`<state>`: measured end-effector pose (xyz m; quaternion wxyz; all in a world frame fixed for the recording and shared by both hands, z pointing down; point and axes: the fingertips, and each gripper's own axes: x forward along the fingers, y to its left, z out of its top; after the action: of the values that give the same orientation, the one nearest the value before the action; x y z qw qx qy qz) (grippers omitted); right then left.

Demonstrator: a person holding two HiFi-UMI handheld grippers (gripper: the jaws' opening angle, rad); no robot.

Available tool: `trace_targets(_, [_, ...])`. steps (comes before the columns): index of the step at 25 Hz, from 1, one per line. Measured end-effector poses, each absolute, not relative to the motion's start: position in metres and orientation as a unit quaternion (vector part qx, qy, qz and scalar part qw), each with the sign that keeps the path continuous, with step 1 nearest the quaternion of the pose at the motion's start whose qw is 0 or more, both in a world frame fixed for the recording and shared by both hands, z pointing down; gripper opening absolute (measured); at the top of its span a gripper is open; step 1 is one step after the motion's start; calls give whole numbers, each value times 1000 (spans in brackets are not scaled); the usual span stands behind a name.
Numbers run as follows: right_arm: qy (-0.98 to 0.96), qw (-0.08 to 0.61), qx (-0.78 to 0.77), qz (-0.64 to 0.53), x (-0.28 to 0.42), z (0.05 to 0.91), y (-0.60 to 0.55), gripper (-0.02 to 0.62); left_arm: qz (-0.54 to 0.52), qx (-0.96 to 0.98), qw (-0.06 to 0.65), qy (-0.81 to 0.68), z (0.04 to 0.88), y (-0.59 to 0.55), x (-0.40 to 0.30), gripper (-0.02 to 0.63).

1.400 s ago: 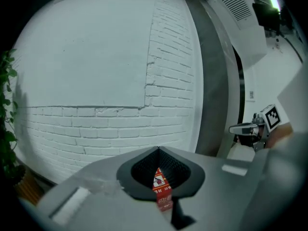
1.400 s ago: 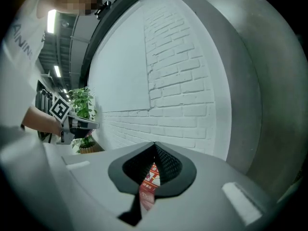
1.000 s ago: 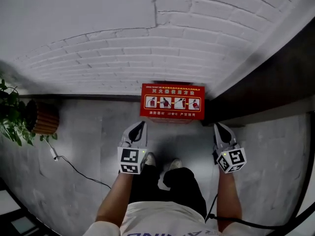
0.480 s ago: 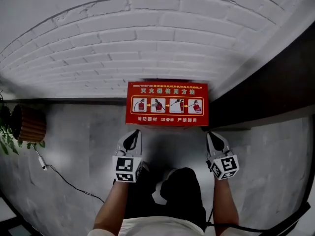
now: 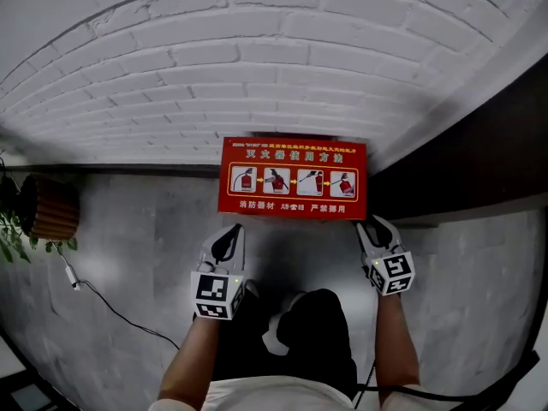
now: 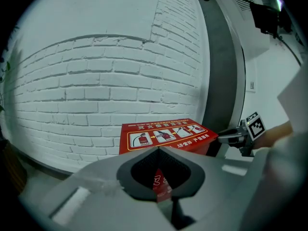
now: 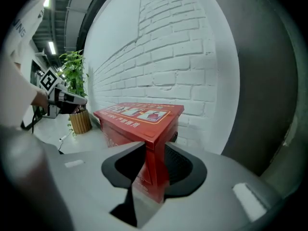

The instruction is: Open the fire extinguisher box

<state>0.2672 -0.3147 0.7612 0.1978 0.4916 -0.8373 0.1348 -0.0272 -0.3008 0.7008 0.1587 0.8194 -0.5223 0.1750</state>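
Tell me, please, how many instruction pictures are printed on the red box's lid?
4, in one row across the lid of the red box: far-left picture, second picture, third picture, far-right picture. None seems hidden.

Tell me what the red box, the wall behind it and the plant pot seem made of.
Red box: probably painted sheet metal; flat panels, sharp folded edges, smooth slightly glossy lid with printed label.
Wall: brick painted matt white; courses and joints show through.
Plant pot: brown, vertically ribbed, perhaps wood or bamboo slats; too small to be sure.
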Motion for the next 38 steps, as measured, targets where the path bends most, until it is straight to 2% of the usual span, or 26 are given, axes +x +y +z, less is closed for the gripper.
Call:
trace_targets(2, [-842, 201, 483, 132, 266, 760, -316, 126, 177, 819, 163, -521, 700, -298, -26, 3])
trace_targets(4, [-848, 199, 474, 129, 264, 757, -316, 85, 176, 819, 165, -520, 698, -297, -25, 3])
trace_targets(8, [-855, 187, 467, 122, 261, 741, -314, 84, 176, 821, 168, -516, 699, -290, -25, 3])
trace_targets(17, [-858, 136, 490, 78, 259, 643, -331, 87, 165, 814, 169, -531, 669, -285, -33, 3])
trace_targets(22, [-857, 114, 501, 51, 261, 589, -383, 87, 152, 811, 164, -540, 643, -294, -35, 3])
trace_targets(29, [-853, 41, 518, 56, 268, 554, -460, 85, 142, 800, 171, -557, 633, -292, -52, 3])
trace_targets(38, [-848, 48, 526, 50, 270, 549, -521, 74, 127, 785, 179, -580, 631, -285, -81, 4])
